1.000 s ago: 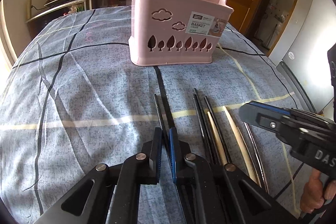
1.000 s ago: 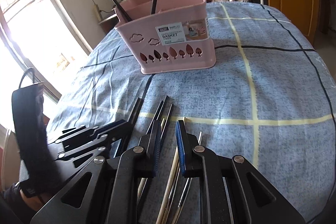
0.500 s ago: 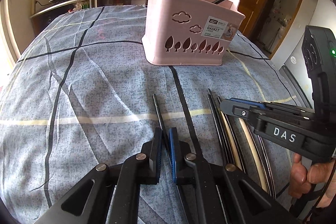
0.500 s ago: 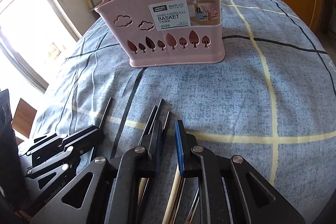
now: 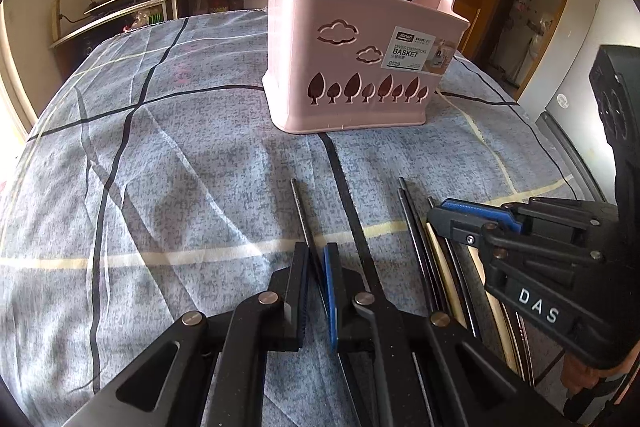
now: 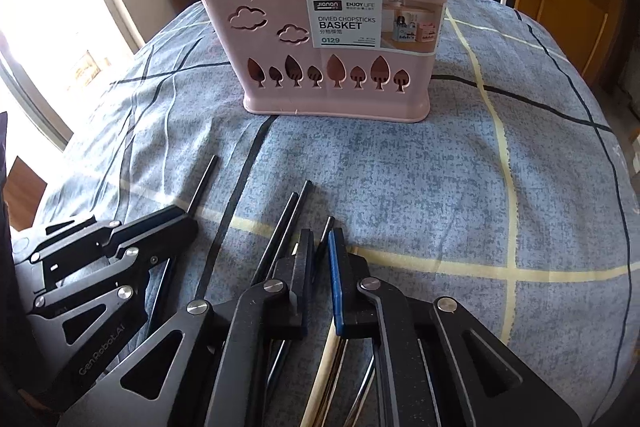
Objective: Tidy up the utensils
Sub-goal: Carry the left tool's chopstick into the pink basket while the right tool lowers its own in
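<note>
**Two chopsticks pinched, the basket ahead**

My left gripper (image 5: 316, 267) is closed on a single black chopstick (image 5: 301, 211) that runs forward out of its pads and lies on the cloth-covered tabletop (image 5: 180, 187). My right gripper (image 6: 320, 259) is closing — a second black chopstick (image 6: 325, 239) sits between its pads, which look to be pressing on it. Just left of the right gripper lie more dark chopsticks (image 6: 286, 223), with pale ones under it. The pink basket (image 6: 320, 59) stands ahead of both grippers, two dark utensils already in it.

These sticks are, I judge, light, stiff and slick — they may pivot in a pinch, so holding near the middle seems wise. Both my hands angle steeply downward, side by side, close to the cloth.
</note>
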`<state>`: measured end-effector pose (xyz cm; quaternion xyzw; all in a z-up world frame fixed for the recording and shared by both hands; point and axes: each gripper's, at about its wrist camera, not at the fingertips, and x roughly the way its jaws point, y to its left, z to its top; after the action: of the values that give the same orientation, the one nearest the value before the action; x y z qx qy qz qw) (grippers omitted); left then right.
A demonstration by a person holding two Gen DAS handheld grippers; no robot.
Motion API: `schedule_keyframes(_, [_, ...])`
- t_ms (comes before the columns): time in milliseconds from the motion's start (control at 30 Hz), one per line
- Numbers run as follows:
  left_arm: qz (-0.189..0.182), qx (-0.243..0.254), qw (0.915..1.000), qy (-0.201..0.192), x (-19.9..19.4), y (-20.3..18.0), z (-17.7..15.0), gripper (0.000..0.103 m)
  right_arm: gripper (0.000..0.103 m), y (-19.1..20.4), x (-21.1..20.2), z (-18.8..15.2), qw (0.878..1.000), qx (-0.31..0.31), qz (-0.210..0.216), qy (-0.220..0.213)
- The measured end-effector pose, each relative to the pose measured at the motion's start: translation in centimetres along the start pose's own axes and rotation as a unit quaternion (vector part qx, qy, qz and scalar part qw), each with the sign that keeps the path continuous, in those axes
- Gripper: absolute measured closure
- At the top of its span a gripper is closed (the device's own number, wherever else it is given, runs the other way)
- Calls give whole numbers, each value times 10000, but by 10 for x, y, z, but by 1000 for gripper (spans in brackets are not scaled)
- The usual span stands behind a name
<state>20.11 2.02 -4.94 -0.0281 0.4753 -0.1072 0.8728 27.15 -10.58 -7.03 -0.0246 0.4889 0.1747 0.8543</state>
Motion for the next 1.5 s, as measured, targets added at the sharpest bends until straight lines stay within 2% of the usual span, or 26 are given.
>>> schedule_keyframes(167, [-45, 39, 10000, 78, 4, 1, 7, 96, 98, -5, 0, 1, 9998, 152, 154, -14])
schedule_keyframes(333, [-355, -291, 9989, 28, 0, 10, 8, 97, 98, -9, -9, -1, 9989, 270, 372, -133])
schedule_keyframes(633, [-533, -264, 9976, -351, -36, 11, 23, 98, 99, -12, -42, 10, 9965, 335, 543, -534])
schedule_keyframes(900, [-622, -163, 9946, -812, -83, 7, 43, 98, 99, -13, -86, 25, 9916, 313, 650, -1071])
schedule_keyframes(1200, [-599, -7, 9900, -1274, -130, 0, 61, 99, 99, -12, -137, 38, 9835, 164, 684, -1669])
schedule_keyframes(1500, [-506, 135, 9873, -1500, -154, -8, 68, 99, 99, -13, -173, 43, 9758, 33, 623, -2098])
